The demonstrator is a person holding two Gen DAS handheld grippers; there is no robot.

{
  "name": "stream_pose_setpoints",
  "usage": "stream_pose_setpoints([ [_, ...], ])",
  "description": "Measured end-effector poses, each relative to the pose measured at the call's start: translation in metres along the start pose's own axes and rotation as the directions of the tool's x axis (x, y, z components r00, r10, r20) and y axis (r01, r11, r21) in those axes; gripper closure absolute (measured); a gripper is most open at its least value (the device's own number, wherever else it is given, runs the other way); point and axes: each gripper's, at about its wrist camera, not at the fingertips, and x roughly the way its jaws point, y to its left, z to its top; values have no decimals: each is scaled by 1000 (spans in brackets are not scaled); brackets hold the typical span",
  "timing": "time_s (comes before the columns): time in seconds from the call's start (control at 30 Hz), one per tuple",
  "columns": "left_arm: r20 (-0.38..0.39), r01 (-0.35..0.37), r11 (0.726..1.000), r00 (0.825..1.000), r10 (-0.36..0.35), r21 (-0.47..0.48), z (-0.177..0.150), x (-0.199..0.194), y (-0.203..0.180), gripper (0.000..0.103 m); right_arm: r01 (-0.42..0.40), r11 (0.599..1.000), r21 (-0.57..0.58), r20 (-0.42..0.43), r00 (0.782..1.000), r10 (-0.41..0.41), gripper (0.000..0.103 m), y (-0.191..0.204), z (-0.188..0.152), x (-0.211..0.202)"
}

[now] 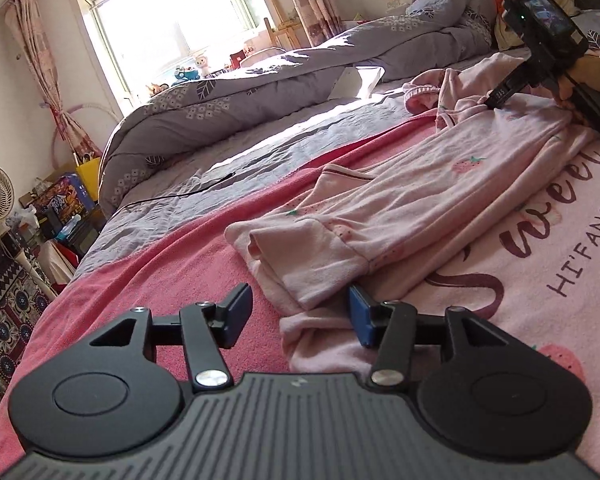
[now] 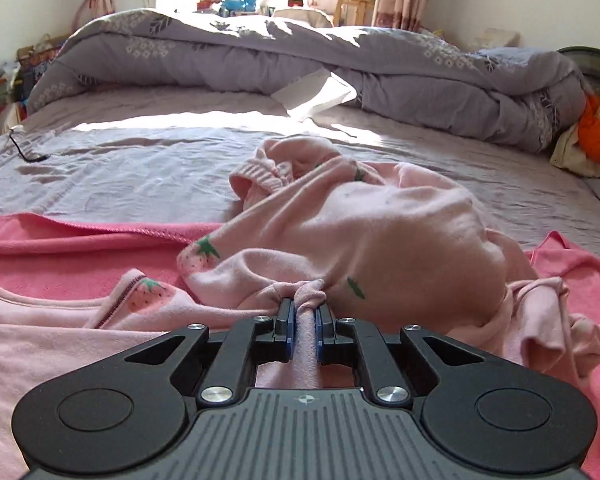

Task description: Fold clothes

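Right wrist view: right gripper (image 2: 305, 316) jaws clamp a thin bunch of pink pyjama top (image 2: 380, 240); it may slip. Left gripper (image 1: 296, 316) jaws stand apart, so the hem could drag.

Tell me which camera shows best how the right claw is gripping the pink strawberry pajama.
The right wrist view: the right claw is shut on a bunched ridge of the pink strawberry pajama, seen close up. The left wrist view shows that claw far off, its tips against the fabric, the grip itself unclear.
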Motion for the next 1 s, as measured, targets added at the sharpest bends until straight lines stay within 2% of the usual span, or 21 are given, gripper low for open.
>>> stream_pose_setpoints([
  [0.07,-1,5,1000,1000,-5,-13,0,0,2,46,6,1000,-23,12,1000,-6,89,4,0,-3],
  [0.13,-2,9,1000,1000,-9,-25,-1,0,4,44,-46,999,21,-6,999,46,87,-9,5,-10],
  [0.17,-3,9,999,1000,-10,-33,0,0,5,43,-71,995,63,-16,997,72,79,-18,8,-15],
  [0.2,-5,10,999,1000,-10,-40,-1,0,6,41,-95,990,107,-24,995,98,55,-28,11,-21],
  [0.23,-7,10,999,1000,-11,-46,-1,0,7,41,-96,984,147,-23,995,100,42,-38,13,-29],
  [0.27,-8,12,999,1000,-12,-53,-1,0,9,40,-94,981,168,-6,995,97,33,-46,14,-39],
  [0.33,-13,12,998,1000,-13,-65,-1,1,11,38,-85,984,159,28,996,81,33,-59,14,-59],
  [0.4,-17,10,997,1000,-11,-75,-1,2,12,35,-41,992,123,51,998,35,33,-65,12,-81],
  [0.47,-22,7,997,1000,-9,-82,-1,3,13,33,-57,997,51,74,996,53,35,-59,2,-101],
  [0.5,-25,6,996,1000,-8,-84,-1,3,13,32,-66,998,14,85,994,65,39,-56,-4,-111],
  [0.6,-33,3,996,999,-6,-90,0,4,14,30,-53,991,-124,61,996,61,46,-27,-29,-128],
  [0.67,-38,2,996,999,-5,-95,0,5,15,28,-13,980,-198,-3,1000,13,46,-12,-53,-122],
  [0.7,-40,2,995,999,-6,-97,0,5,15,28,2,978,-210,-26,1000,-8,45,-12,-65,-115],
  [0.73,-42,1,995,999,-6,-99,0,6,16,27,-6,983,-182,3,1000,6,44,-18,-72,-113],
  [0.77,-44,-2,995,999,-3,-100,0,6,16,26,-11,989,-150,4,1000,12,39,-23,-72,-113],
  [0.83,-48,-8,995,999,3,-102,0,7,16,24,-11,991,-136,-27,1000,8,39,-30,-64,-118],
  [0.87,-50,-11,995,999,6,-103,1,7,16,23,3,988,-152,-29,1000,-7,39,-30,-63,-120],
  [0.97,-56,-25,994,998,19,-108,1,8,16,19,113,971,-212,-23,992,-121,39,-37,-65,-126],
  [1.0,-57,-31,994,998,25,-107,1,8,16,17,114,977,-180,-22,993,-119,39,-42,-66,-129],
])
